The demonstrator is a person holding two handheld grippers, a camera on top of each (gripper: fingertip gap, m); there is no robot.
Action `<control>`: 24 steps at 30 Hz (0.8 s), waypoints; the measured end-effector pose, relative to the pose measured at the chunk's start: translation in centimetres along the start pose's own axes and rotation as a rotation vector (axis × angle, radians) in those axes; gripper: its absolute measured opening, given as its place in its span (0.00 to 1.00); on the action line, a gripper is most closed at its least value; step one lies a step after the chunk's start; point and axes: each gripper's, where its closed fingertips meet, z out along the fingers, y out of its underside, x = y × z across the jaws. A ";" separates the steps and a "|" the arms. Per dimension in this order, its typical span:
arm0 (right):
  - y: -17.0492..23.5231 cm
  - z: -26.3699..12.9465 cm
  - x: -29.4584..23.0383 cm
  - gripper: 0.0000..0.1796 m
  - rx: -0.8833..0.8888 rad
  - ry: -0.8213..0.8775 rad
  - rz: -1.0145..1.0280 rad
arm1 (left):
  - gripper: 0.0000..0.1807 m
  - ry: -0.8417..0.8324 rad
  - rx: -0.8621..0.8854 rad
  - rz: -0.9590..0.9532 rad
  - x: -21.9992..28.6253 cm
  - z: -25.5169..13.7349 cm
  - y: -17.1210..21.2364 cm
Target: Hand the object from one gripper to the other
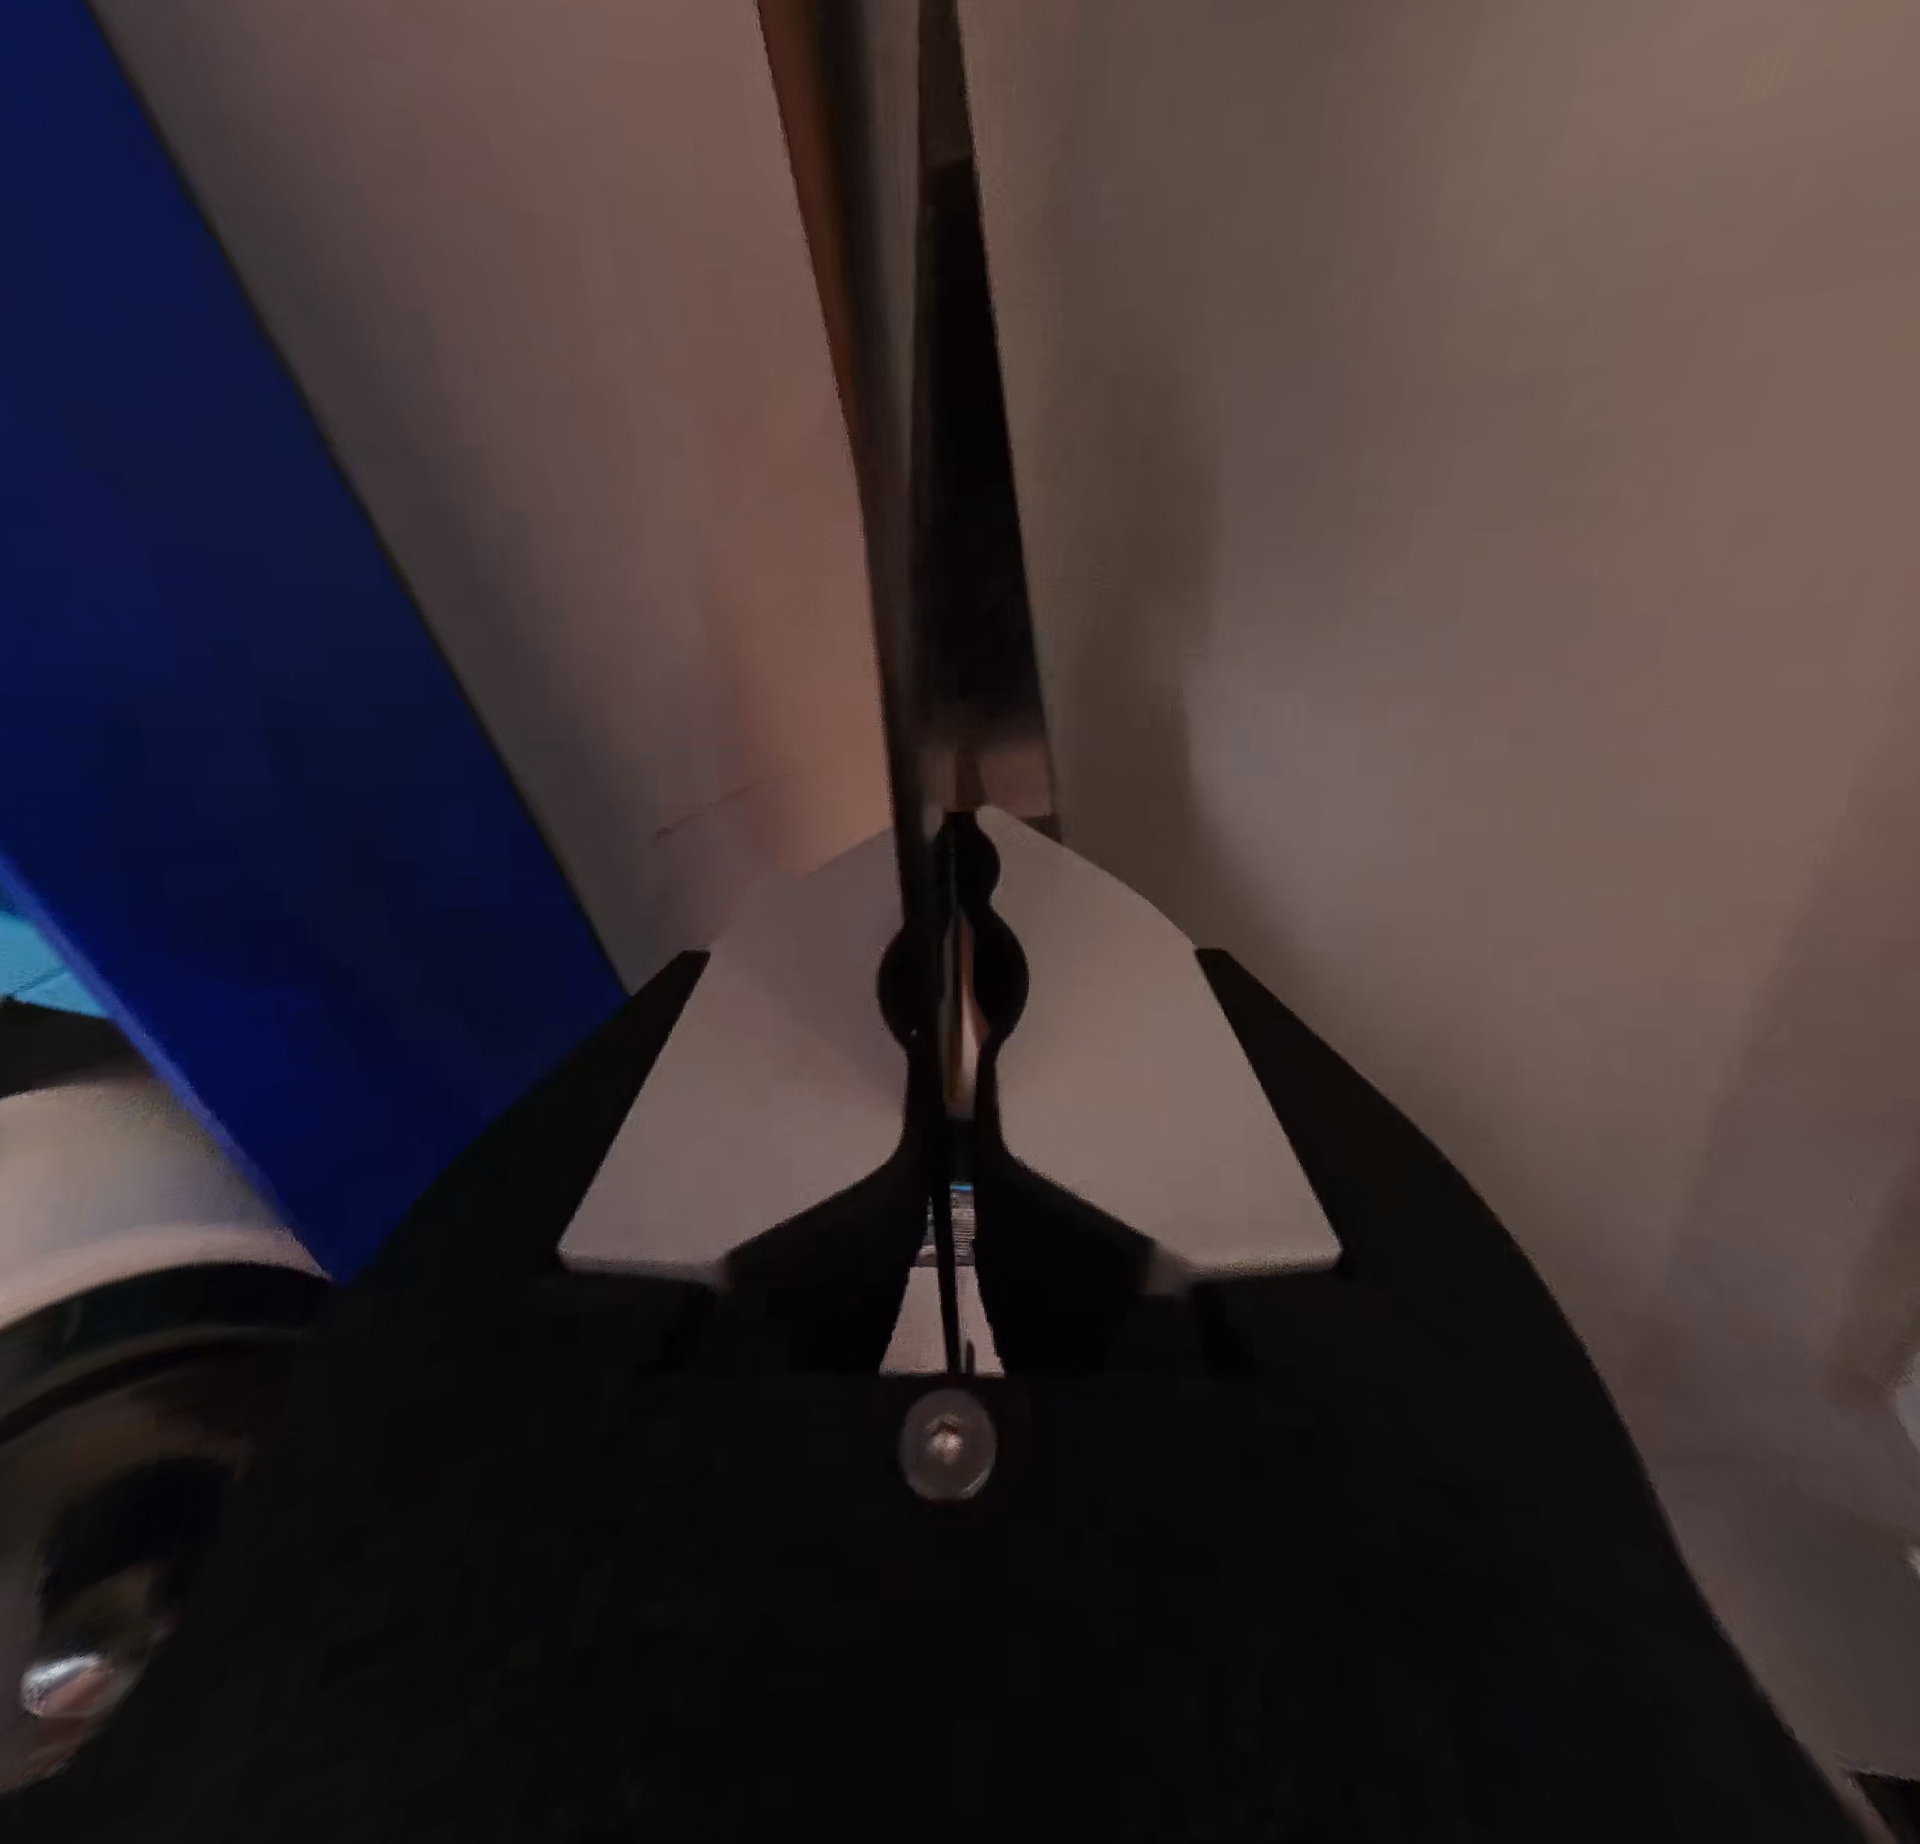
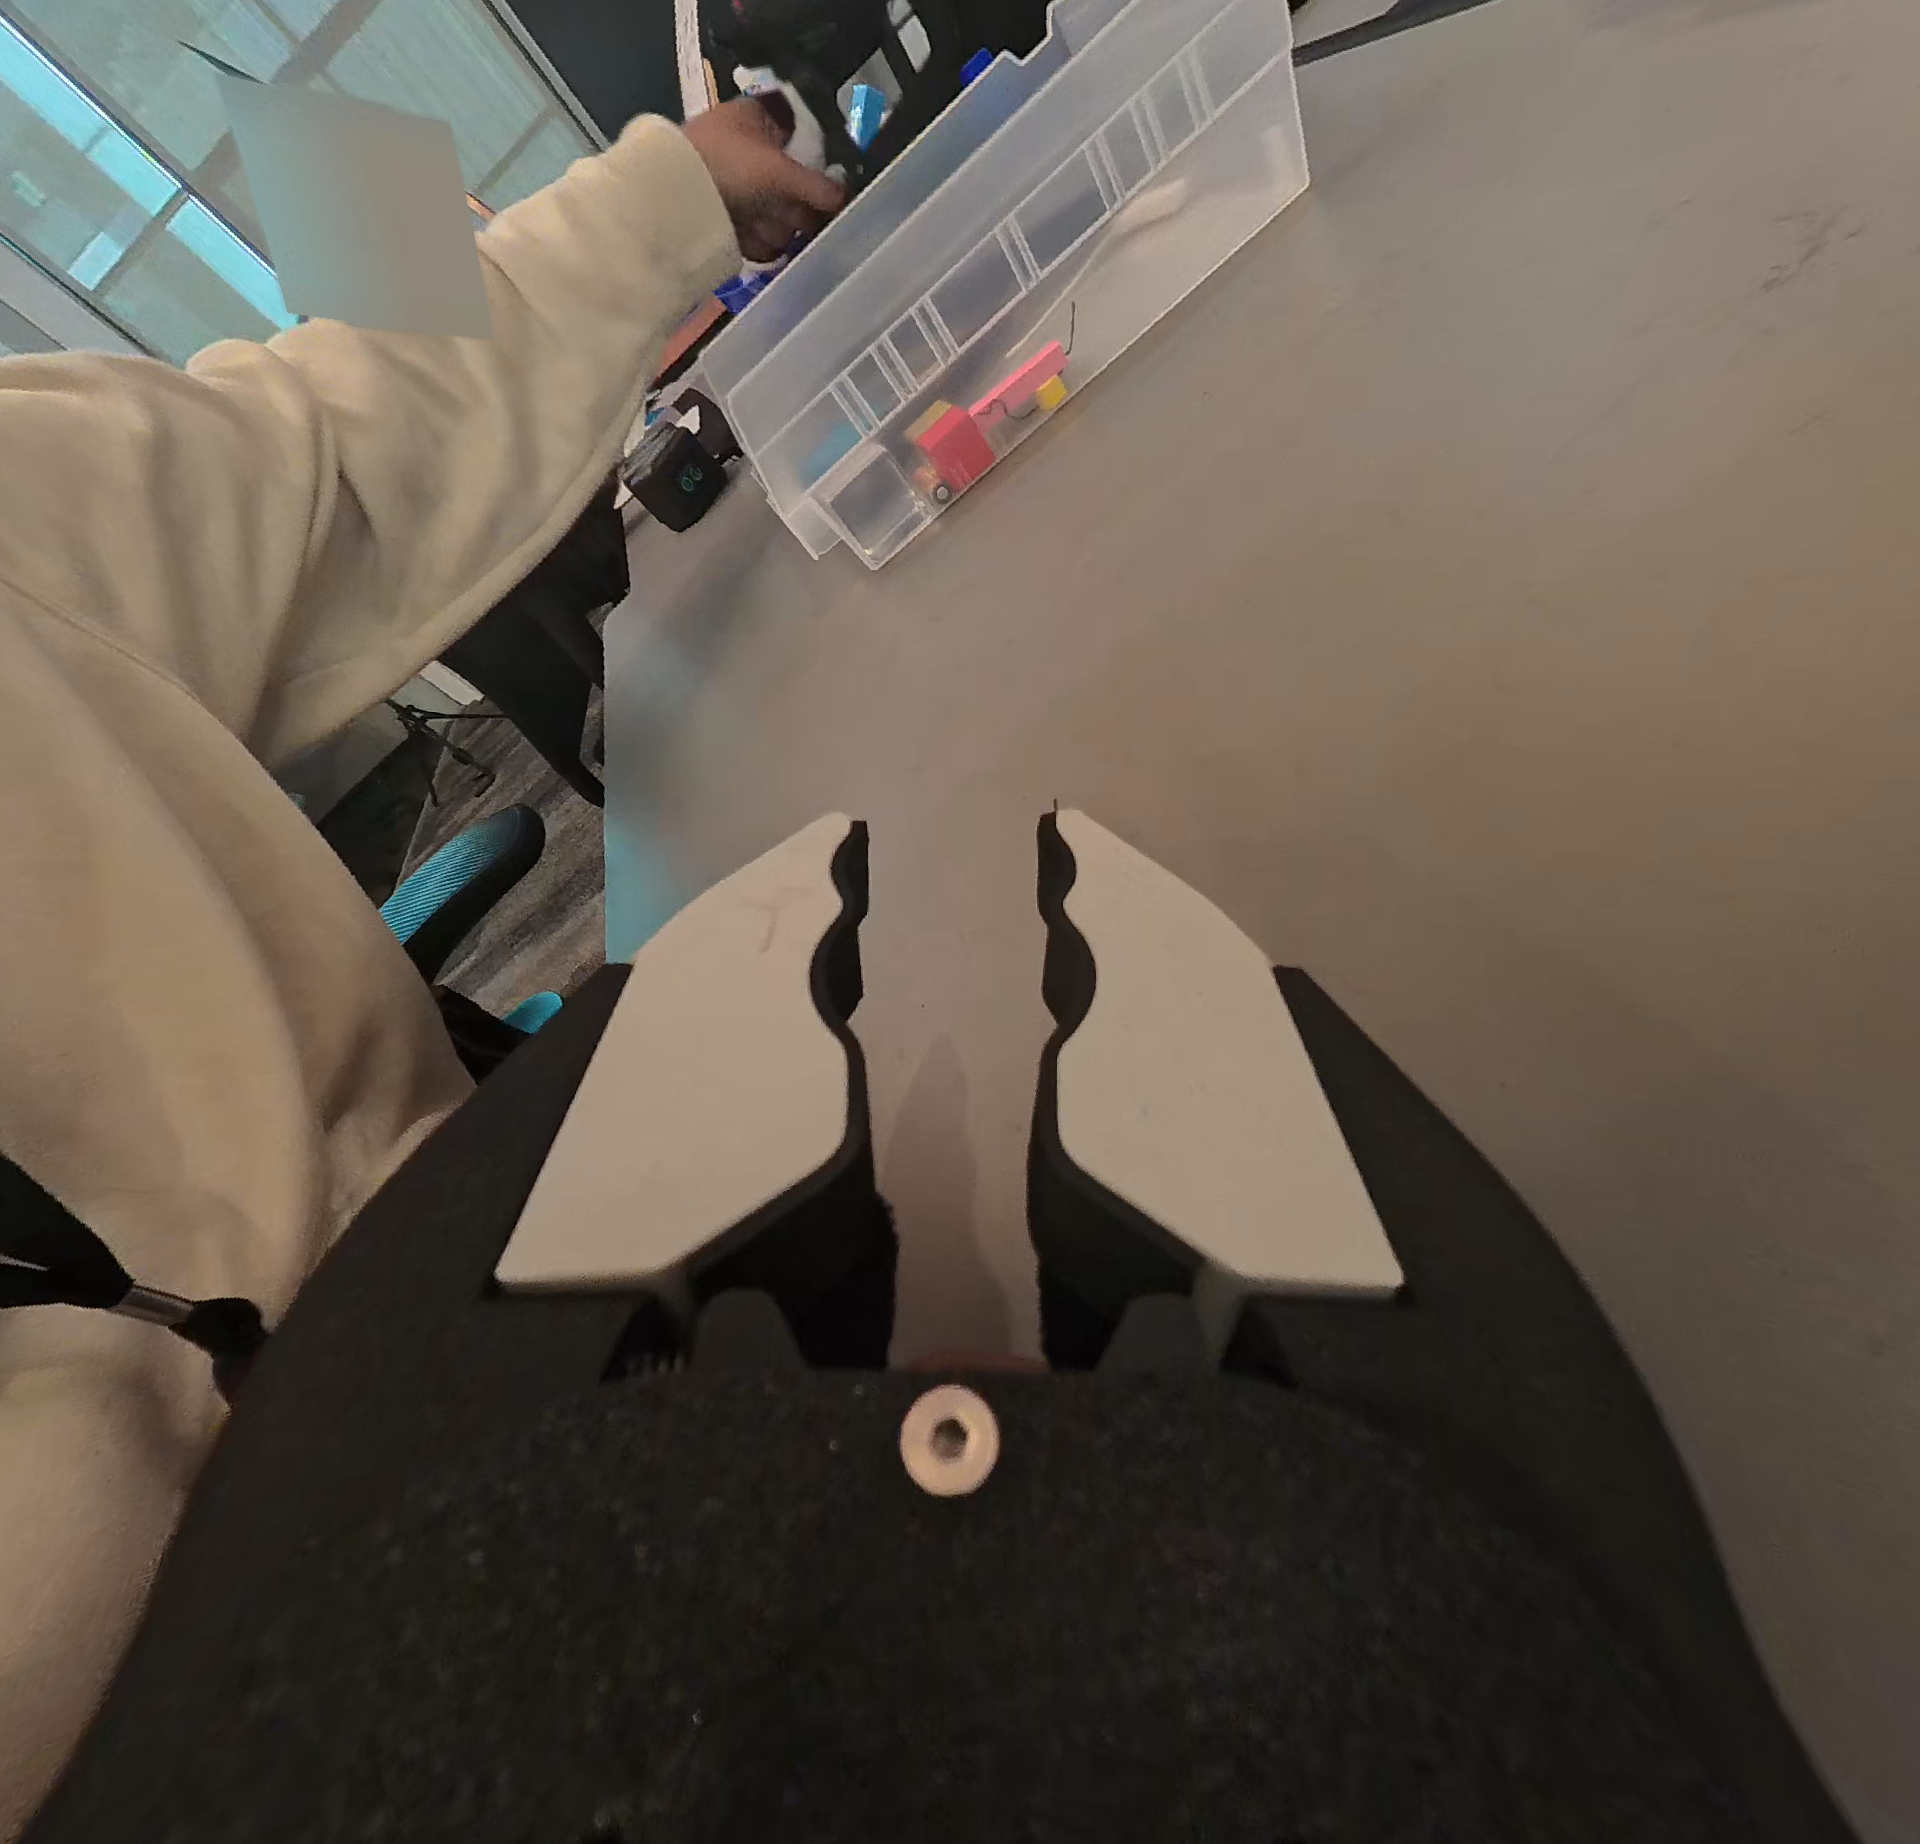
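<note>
My left gripper (image 1: pixel 954 828) is shut on a thin, flat, shiny dark object (image 1: pixel 935 444). I see the object edge-on; it runs from the fingertips up out of the top of the left wrist view. Pale walls stand close on both sides of it. My right gripper (image 2: pixel 954 828) is open and empty, low over the grey table (image 2: pixel 1455 755). In the right wrist view a person's hand (image 2: pixel 769 184) in a cream sleeve (image 2: pixel 468 360) holds a black gripper at the far bins; the held object is not visible there.
A clear plastic bin (image 2: pixel 1195 132) lies on the table ahead with a red block (image 2: pixel 956 449), a pink block (image 2: pixel 1023 371) and a yellow block (image 2: pixel 1051 394). A small black device (image 2: pixel 681 485) sits at the table edge. A blue slab (image 1: pixel 208 651) fills the left. The grippers' ends are close to 70 centimeters from one another.
</note>
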 end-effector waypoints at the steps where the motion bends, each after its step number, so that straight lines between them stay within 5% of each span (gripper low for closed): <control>1: 0.0 0.0 0.0 0.17 -0.003 0.000 -0.001 | 0.01 0.041 0.055 -0.020 0.5 -1.0 -0.3; 7: -0.5 0.3 -0.3 0.16 -0.008 0.002 -0.055 | 0.01 0.594 0.680 -0.064 9.8 -14.6 -4.6; 14: -6.1 3.0 -1.2 0.16 0.015 -0.075 -0.175 | 0.01 1.129 1.135 0.232 30.9 -31.9 -2.8; 18: -12.8 4.7 -3.4 0.18 0.080 -0.197 -0.205 | 0.01 1.332 1.207 0.272 41.6 -34.7 -1.4; 24: -14.8 6.9 -7.8 0.19 0.229 -0.459 -0.079 | 0.00 1.572 1.227 0.146 51.2 -36.0 -0.6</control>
